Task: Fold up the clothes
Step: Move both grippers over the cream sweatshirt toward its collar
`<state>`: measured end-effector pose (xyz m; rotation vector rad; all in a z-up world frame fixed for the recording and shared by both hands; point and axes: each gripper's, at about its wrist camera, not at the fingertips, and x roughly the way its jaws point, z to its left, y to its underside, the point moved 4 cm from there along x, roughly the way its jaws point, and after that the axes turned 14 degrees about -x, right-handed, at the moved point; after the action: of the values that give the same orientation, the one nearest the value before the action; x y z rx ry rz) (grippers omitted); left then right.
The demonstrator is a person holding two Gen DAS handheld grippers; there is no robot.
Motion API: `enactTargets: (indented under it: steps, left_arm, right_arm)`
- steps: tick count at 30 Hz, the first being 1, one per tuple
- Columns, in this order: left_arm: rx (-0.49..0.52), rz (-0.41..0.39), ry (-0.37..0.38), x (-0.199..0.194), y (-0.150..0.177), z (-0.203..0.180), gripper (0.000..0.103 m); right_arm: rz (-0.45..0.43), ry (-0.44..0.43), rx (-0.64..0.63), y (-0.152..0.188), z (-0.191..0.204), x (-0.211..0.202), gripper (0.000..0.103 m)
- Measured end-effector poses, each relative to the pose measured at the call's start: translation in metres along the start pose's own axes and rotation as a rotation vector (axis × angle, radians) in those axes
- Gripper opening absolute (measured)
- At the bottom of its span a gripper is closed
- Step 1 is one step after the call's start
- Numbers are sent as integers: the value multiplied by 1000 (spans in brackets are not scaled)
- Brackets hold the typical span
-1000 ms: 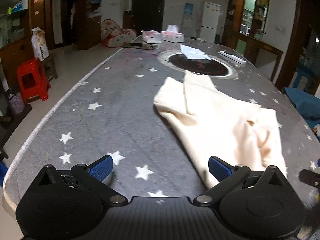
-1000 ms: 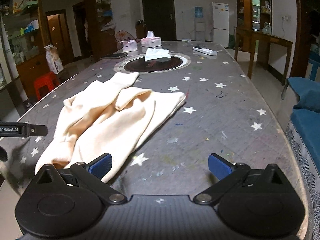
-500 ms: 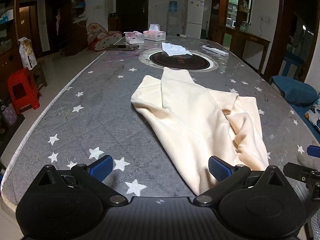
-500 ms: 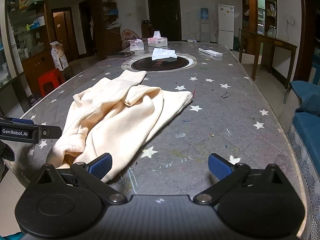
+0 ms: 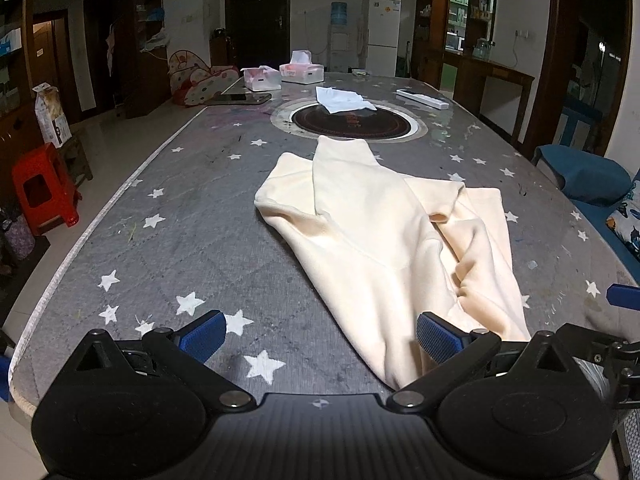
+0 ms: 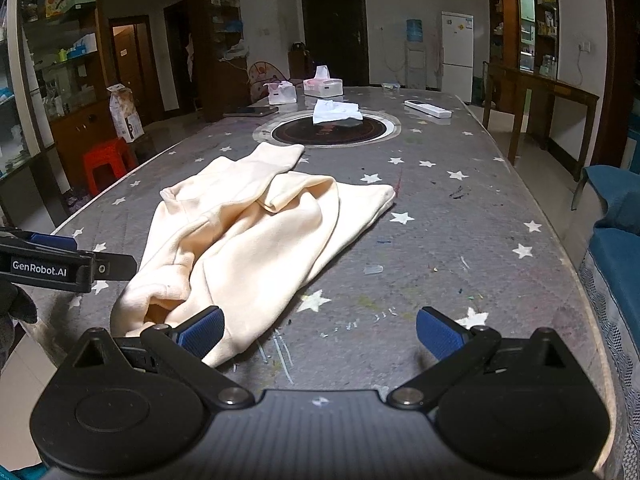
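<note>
Garment (image 5: 384,248), cream and loosely bunched, lies on the star-patterned desk (image 5: 180,240) near its front edge, one narrow end reaching toward the round dark inset (image 5: 354,122). Left tool (image 5: 320,334) hovers low with its blue pads wide apart, the right pad over the garment's near hem. Right tool (image 6: 320,330) is likewise spread, its left pad above the near edge of the cloth, gripping nothing.
</note>
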<state>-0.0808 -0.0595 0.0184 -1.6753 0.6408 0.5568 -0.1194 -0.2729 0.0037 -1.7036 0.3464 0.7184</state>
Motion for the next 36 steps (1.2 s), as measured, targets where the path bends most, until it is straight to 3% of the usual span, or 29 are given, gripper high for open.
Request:
enactTargets:
  steps: [36]
  left_arm:
    - [40,19,24,4,3,-16,103]
  right_arm:
    - [4,-38,-23,-3,15,3,103]
